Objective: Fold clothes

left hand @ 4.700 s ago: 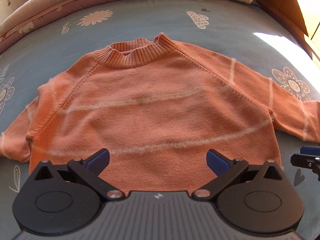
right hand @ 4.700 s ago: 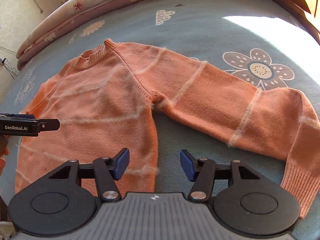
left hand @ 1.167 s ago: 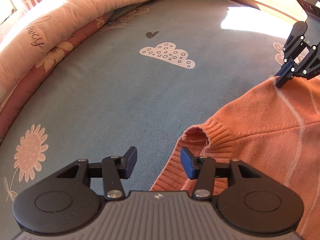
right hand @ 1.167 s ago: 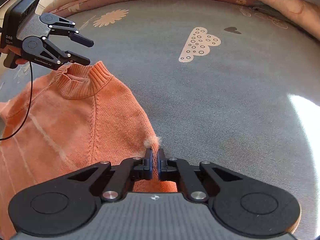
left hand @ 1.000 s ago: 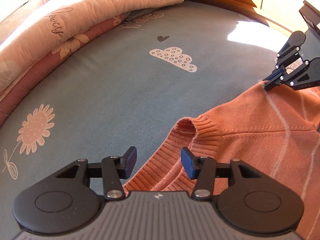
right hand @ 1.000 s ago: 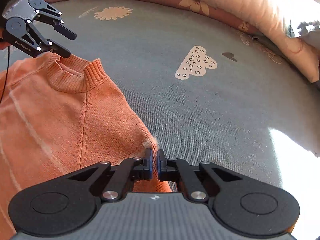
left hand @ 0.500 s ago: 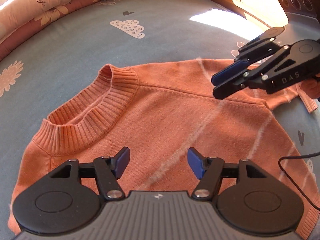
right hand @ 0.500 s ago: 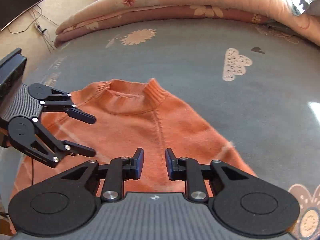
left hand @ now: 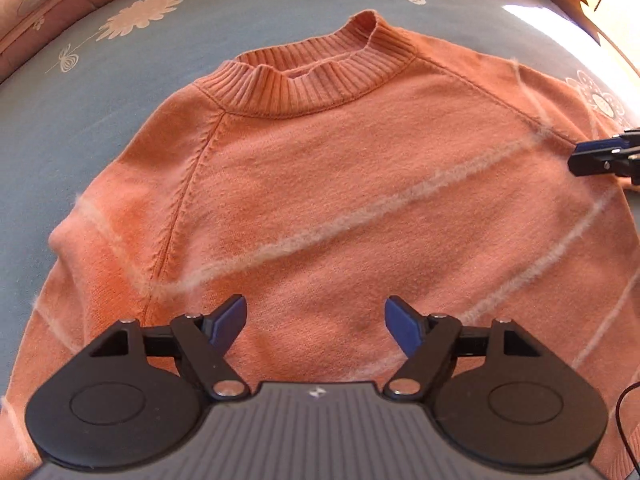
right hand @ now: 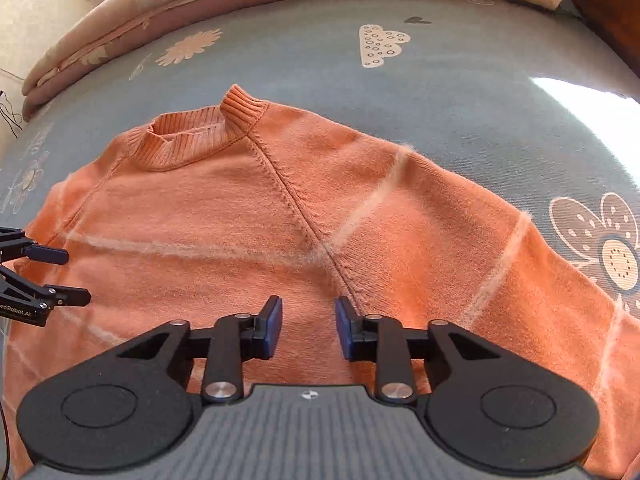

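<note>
sweater (left hand: 340, 184) flat on bedspread (left hand: 60, 128) | left gripper (left hand: 316, 322) agape | right gripper (right hand: 308, 330) agape

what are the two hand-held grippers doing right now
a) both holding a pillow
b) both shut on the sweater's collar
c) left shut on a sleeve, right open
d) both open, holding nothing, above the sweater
d: the left hand-held gripper and the right hand-held gripper both show parted fingers with nothing between them, over the orange sweater spread on the bed.
</note>
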`<act>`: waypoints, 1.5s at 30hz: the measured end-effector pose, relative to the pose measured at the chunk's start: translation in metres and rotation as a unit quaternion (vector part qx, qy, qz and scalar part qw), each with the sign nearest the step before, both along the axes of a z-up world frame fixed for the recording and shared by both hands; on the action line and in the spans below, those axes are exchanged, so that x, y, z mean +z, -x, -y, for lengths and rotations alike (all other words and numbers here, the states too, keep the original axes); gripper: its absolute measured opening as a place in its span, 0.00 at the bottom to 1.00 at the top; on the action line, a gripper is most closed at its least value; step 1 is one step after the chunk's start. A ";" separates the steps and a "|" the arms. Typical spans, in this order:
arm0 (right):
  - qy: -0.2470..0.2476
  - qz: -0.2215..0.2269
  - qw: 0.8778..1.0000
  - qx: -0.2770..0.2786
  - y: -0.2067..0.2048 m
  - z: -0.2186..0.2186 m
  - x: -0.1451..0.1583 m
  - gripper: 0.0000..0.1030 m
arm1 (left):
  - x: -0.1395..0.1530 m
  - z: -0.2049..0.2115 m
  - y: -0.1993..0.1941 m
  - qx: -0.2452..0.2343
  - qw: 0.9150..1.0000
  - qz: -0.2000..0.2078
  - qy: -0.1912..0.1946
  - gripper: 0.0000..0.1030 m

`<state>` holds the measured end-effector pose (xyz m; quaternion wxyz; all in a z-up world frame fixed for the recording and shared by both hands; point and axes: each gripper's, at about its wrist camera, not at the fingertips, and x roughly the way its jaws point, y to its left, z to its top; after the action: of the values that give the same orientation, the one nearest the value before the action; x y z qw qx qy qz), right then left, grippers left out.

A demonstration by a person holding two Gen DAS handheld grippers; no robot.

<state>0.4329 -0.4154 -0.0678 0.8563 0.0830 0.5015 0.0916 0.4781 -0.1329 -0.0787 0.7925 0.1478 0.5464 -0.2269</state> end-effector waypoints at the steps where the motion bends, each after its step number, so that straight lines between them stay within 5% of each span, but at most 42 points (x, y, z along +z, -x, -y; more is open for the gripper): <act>1: 0.005 0.005 1.000 0.006 0.003 -0.009 -0.004 0.50 | 0.003 0.006 0.004 -0.006 1.000 0.002 0.017 0.74; 6: 0.034 0.031 0.998 0.030 0.020 -0.046 -0.023 0.49 | 0.002 -0.003 0.017 0.002 1.000 0.008 0.020 0.76; 14: 0.034 0.009 0.999 -0.040 0.071 0.007 -0.011 0.50 | -0.006 -0.031 0.036 0.030 0.999 0.016 -0.004 0.79; 22: 0.033 0.061 0.998 -0.005 0.054 -0.066 -0.006 0.58 | 0.003 -0.001 0.055 -0.003 0.998 0.050 0.046 0.79; 27: 0.049 0.062 0.997 -0.015 0.054 -0.079 -0.021 0.65 | -0.010 0.003 0.068 -0.012 0.997 0.067 0.031 0.79; 35: 0.057 0.022 0.998 -0.024 0.118 -0.031 -0.024 0.81 | -0.018 -0.077 0.094 0.094 0.995 0.012 0.018 0.90; 40: 0.067 -0.009 0.997 -0.030 0.121 -0.036 -0.023 0.94 | -0.008 -0.078 0.093 0.077 0.997 0.022 0.020 0.90; 45: 0.059 -0.026 0.996 -0.059 0.113 -0.044 -0.021 0.94 | 0.008 -0.060 0.063 0.063 0.995 0.060 0.053 0.90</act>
<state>0.3199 -0.3719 -0.0885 0.8501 0.0642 0.5226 0.0090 0.4152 -0.0731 -0.0709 0.8435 0.0841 0.4931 -0.1959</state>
